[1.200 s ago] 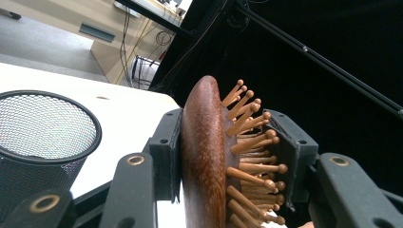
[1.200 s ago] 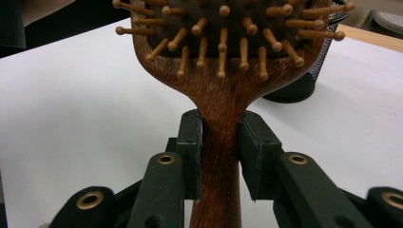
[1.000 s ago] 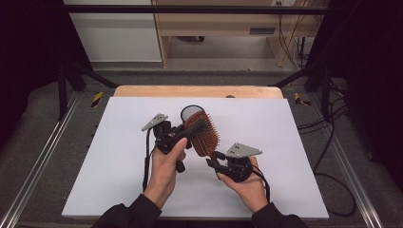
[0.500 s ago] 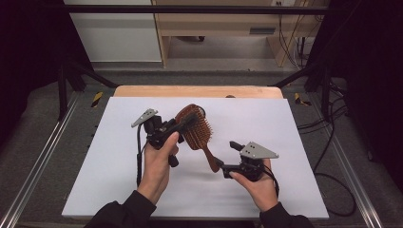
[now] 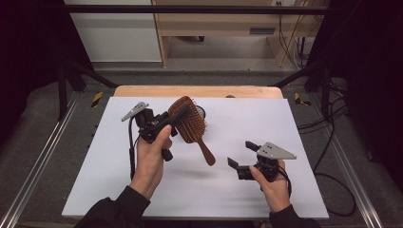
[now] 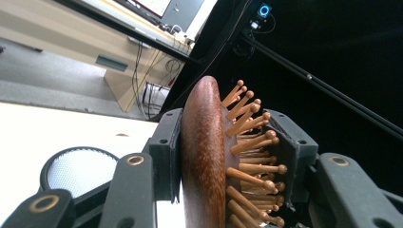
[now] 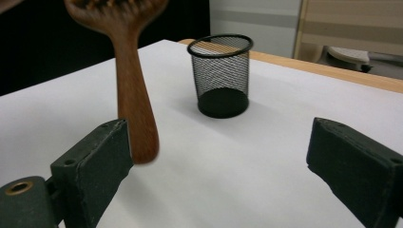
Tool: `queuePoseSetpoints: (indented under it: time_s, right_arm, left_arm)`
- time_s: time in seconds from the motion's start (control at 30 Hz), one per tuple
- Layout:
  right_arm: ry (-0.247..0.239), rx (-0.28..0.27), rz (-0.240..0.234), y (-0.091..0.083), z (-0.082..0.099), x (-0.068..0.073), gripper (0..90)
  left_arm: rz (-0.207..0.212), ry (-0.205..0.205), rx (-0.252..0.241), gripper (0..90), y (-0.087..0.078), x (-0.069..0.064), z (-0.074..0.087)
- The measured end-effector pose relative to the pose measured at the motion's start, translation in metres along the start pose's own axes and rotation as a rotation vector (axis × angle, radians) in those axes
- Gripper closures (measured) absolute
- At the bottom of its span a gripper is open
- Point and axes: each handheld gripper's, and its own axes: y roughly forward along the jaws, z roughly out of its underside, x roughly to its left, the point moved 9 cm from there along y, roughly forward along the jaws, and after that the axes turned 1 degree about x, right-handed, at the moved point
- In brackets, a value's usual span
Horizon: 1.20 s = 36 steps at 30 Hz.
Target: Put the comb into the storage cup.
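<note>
A brown wooden paddle hairbrush (image 5: 191,124) hangs above the white table, its handle (image 7: 135,109) pointing down toward me. My left gripper (image 5: 175,121) is shut on the brush head (image 6: 204,156), one pad on the smooth back and one on the bristles. A black mesh cup (image 7: 221,73) stands upright behind the brush (image 5: 201,113) near the table's far edge. My right gripper (image 5: 241,154) sits low at the front right with wide open jaws that have just been opening; nothing lies between them. The brush handle hangs just off its left pad (image 7: 95,161).
White sheet (image 5: 247,118) covers the table, with a wooden edge (image 5: 199,91) at the far side. Metal rails (image 5: 38,166) run along both sides. Cables (image 5: 328,142) lie on the floor to the right.
My right gripper let go of the brush handle, opened and drew back to the right. My left gripper lifted the brush and carried it a little left.
</note>
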Motion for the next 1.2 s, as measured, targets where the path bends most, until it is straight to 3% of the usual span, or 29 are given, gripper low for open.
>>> queuePoseSetpoints:
  time_s: [0.27, 0.47, 0.87, 1.2]
  right_arm:
    - [0.005, -0.006, 0.109, -0.016, 0.010, -0.021, 5.6]
    - [-0.003, -0.049, 0.170, -0.029, 0.014, -0.029, 5.4]
    - [0.001, -0.050, 0.187, -0.027, 0.018, -0.034, 5.1]
    - [0.006, -0.055, 0.193, -0.027, 0.017, -0.034, 4.7]
  left_arm:
    - [0.002, 0.040, -0.018, 51.7, 0.002, -0.004, -0.023]
    - [-0.005, 0.044, -0.043, 51.6, 0.004, -0.003, -0.041]
    - [-0.021, 0.093, -0.092, 51.6, 0.012, 0.001, -0.081]
    - [-0.056, 0.099, -0.105, 51.7, 0.022, 0.016, -0.090]
